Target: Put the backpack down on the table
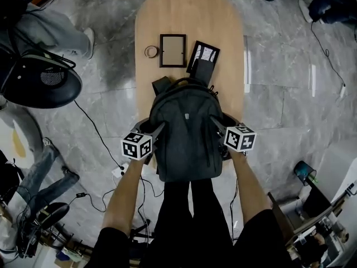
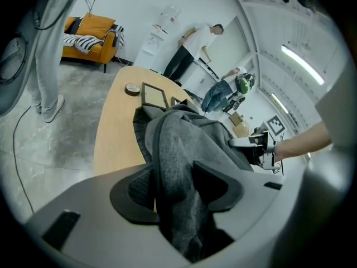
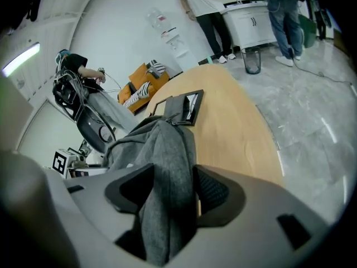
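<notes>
Nearest the person, the left claw (image 2: 177, 183) is clamped on a fold of grey fabric at the left side of the backpack (image 1: 185, 127). The cloth fills the gap and both pads lie against it. The right claw (image 3: 167, 186) holds the right side the same way, with a thick fold pinched between its pads. The backpack hangs between the two, front face up, over the near end of the tabletop (image 1: 189, 15). Its lower end reaches back towards the person's legs and hides the near edge of the wood, so I cannot tell whether its full weight rests there yet.

To finish this well, I judge that both sides should come down level and together, so the backpack does not tip to one side. Enough of it should sit on the wood that it will not slide off the near end. Its top already lies just beside a dark flat thing (image 1: 203, 71), so it should not be pushed further forward. The claws should let go only once the fabric slackens.

By count, there are two claws and one backpack. Beyond it lie one dark flat thing, two picture frames, one square-on (image 1: 173, 50) and one tilted (image 1: 204, 53), and one small ring (image 1: 151, 51) beside the square-on frame. All sit on one tabletop.
</notes>
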Action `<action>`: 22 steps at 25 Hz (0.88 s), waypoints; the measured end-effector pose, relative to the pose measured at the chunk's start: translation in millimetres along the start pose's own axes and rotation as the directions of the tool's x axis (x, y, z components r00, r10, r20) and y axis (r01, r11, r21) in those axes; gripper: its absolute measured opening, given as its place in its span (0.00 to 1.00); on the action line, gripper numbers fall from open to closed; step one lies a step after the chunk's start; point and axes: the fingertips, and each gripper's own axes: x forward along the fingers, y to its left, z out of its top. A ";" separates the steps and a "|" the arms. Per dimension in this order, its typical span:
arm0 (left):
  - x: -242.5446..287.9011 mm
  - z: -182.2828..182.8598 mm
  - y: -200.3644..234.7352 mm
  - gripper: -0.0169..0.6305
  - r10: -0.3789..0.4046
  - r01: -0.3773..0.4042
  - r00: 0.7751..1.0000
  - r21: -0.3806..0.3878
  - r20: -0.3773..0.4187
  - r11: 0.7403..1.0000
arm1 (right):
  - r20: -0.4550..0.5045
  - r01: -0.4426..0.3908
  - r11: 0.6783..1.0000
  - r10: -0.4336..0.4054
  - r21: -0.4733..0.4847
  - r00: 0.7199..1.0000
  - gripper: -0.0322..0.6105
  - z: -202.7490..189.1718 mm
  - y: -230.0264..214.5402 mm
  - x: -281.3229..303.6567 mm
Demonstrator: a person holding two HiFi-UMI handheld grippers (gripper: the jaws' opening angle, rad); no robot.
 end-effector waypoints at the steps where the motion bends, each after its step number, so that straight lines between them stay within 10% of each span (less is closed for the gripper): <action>1: -2.2 2.5 3.3 0.33 0.006 -0.006 1.000 -0.005 0.009 1.000 | 0.011 -0.008 1.000 0.008 0.009 1.000 0.40 2.8 0.1 -0.7; 8: -34.0 13.7 24.4 0.38 0.170 -0.173 0.983 0.047 0.072 0.984 | 0.148 0.098 0.995 -0.099 0.011 0.984 0.38 32.2 -16.5 -40.2; 12: -58.9 26.2 21.9 0.28 0.235 -0.244 0.961 0.052 0.146 0.968 | 0.186 0.121 0.992 -0.115 -0.020 0.976 0.08 39.5 -10.7 -68.3; 22: -124.7 28.7 -85.7 0.07 0.298 -0.340 0.913 0.112 0.279 0.934 | 0.274 0.165 0.966 -0.107 -0.197 0.956 0.07 17.9 64.4 -164.7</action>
